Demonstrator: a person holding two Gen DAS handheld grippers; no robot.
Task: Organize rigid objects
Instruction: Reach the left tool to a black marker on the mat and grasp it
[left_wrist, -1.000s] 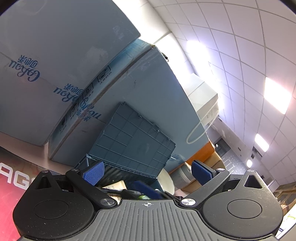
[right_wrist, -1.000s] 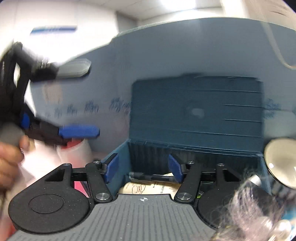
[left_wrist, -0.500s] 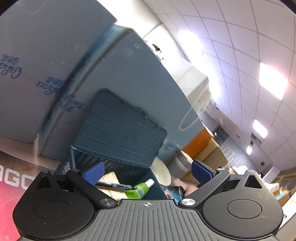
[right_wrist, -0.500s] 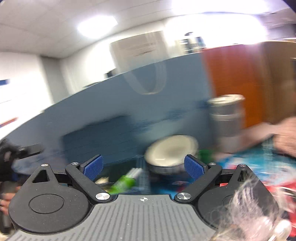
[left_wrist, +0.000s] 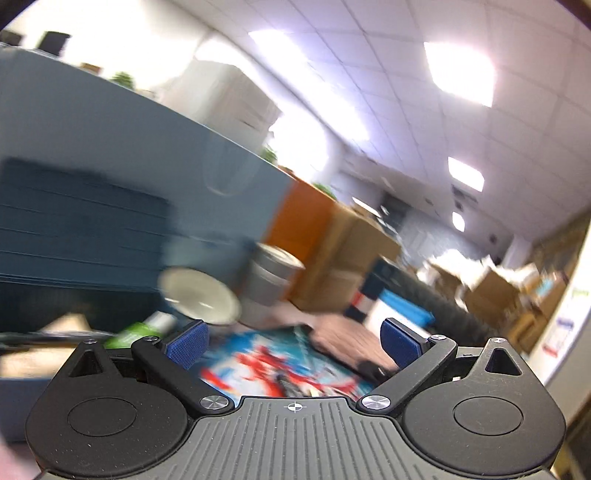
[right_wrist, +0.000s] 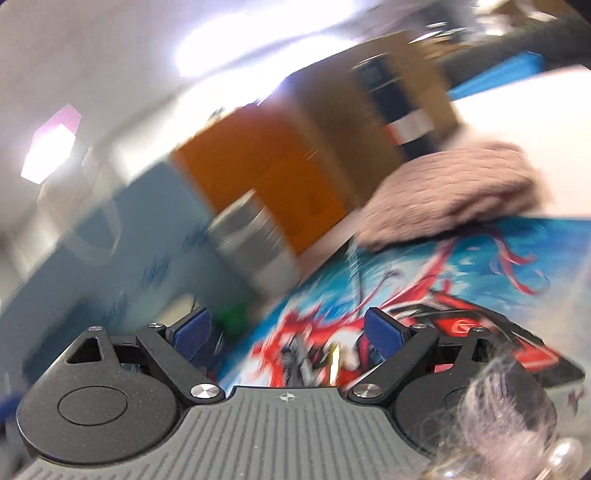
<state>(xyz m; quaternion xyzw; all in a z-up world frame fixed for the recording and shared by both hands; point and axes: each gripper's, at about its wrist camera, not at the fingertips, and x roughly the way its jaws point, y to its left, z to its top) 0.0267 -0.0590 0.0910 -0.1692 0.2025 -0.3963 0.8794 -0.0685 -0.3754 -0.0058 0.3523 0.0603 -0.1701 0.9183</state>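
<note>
Both views are blurred by motion. My left gripper (left_wrist: 293, 341) is open and empty above a colourful red-and-blue mat (left_wrist: 280, 362). To its left a dark blue crate (left_wrist: 74, 236) with its lid up holds a green tube (left_wrist: 136, 330). A white bowl (left_wrist: 199, 295) and a steel tin (left_wrist: 273, 280) stand behind the mat. My right gripper (right_wrist: 288, 332) is open and empty over the same mat (right_wrist: 424, 280), with the steel tin (right_wrist: 255, 240) ahead on the left.
A pinkish fluffy cloth (right_wrist: 450, 192) lies on the mat's far side; it also shows in the left wrist view (left_wrist: 340, 332). An orange box (right_wrist: 266, 162) and cardboard boxes (left_wrist: 354, 254) stand behind. A large blue-grey box (left_wrist: 110, 140) backs the crate.
Both grippers have swung right, away from the crate and toward the mat, tin and cloth. The right gripper opened wider between one second and half a second ago.
</note>
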